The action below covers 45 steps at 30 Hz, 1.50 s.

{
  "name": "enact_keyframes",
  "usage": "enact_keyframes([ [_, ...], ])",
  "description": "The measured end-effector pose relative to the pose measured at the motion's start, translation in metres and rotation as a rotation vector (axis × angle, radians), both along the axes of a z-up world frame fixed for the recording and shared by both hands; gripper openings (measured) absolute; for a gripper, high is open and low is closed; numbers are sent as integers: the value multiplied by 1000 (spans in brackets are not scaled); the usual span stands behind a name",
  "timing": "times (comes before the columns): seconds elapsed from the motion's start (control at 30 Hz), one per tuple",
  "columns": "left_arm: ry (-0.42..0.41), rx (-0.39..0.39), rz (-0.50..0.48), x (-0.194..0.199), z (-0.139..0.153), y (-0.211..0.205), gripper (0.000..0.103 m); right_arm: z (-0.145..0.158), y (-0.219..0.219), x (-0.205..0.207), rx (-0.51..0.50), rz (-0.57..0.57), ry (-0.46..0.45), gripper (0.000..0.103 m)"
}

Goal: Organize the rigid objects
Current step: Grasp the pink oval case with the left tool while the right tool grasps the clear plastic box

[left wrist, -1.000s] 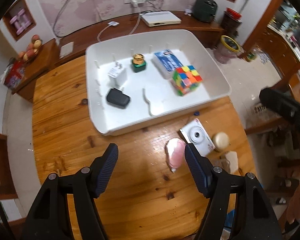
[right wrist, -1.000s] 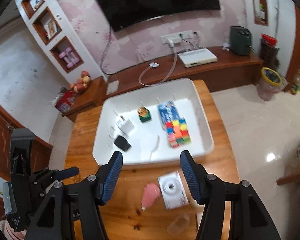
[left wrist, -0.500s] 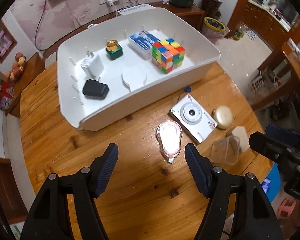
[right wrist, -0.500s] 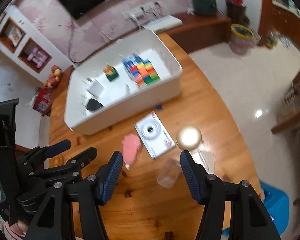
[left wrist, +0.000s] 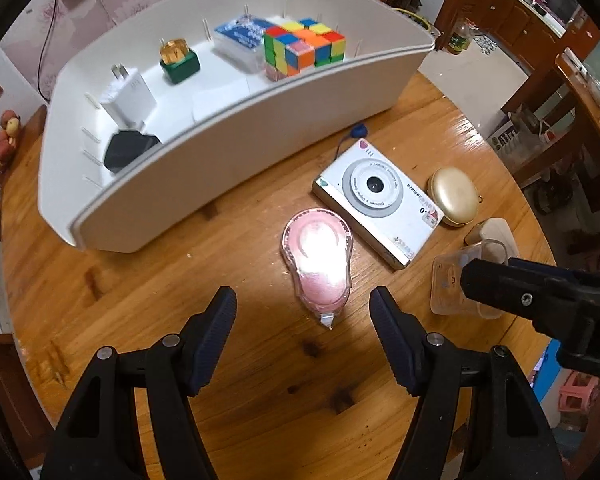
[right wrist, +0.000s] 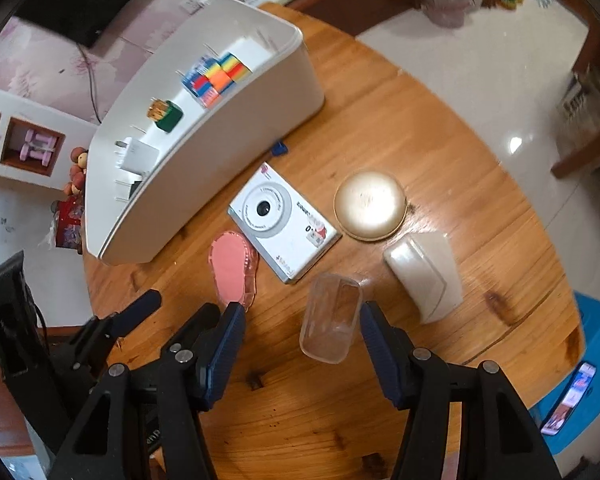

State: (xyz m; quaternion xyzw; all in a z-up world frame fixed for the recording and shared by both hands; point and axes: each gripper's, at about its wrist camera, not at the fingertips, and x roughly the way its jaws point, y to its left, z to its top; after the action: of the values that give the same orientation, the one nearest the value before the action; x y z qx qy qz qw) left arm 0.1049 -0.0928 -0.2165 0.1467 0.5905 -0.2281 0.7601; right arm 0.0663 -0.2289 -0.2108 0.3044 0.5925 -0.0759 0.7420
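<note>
A pink correction-tape dispenser [left wrist: 319,258] lies on the wooden table, just ahead of my open, empty left gripper [left wrist: 303,320]. It also shows in the right wrist view [right wrist: 232,268]. My right gripper [right wrist: 302,332] is open and empty, with a clear plastic box [right wrist: 330,318] between its fingertips. A white camera [left wrist: 376,200] [right wrist: 282,222], a gold round case [left wrist: 456,196] [right wrist: 370,204] and a cream wedge-shaped object [right wrist: 424,270] lie near. The white tray [left wrist: 228,152] [right wrist: 204,160] holds a colour cube [left wrist: 304,48], a blue pack [left wrist: 242,36], a green block [left wrist: 178,62], a white charger [left wrist: 126,96] and a black charger [left wrist: 128,150].
The table edge [right wrist: 556,320] curves close on the right, with a blue stool [right wrist: 592,376] and tiled floor beyond. A small blue tag [left wrist: 358,131] lies by the tray wall. A sideboard stands behind the tray.
Both grippers have come down and closer to the table. The left one now faces the pink dispenser closely. The right one has reached the clear box.
</note>
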Motion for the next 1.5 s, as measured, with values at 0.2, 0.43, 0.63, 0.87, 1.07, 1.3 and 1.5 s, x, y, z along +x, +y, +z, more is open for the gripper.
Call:
enact_keyframes([
  [0.2, 50, 1, 19, 3, -17, -4, 72, -18, -3, 6, 20, -1, 64, 48],
  [0.43, 80, -2, 52, 13, -27, -7, 72, -35, -6, 7, 35, -5, 111, 40],
  [0.63, 91, 26, 80, 17, -36, -10, 72, -34, -6, 9, 35, 3, 119, 40],
  [0.87, 66, 54, 93, 20, -39, -11, 72, -36, -1, 18, 13, 31, 166, 39],
  [1.07, 37, 55, 79, 21, -35, -18, 50, -39, -4, 22, 24, 36, 176, 40],
  [1.3, 60, 4, 87, 21, -24, -8, 47, -32, -4, 26, 28, 60, 145, 32],
  [1.5, 28, -56, 80, 8, 13, 7, 47, -19, -8, 23, 85, 90, 108, 29],
])
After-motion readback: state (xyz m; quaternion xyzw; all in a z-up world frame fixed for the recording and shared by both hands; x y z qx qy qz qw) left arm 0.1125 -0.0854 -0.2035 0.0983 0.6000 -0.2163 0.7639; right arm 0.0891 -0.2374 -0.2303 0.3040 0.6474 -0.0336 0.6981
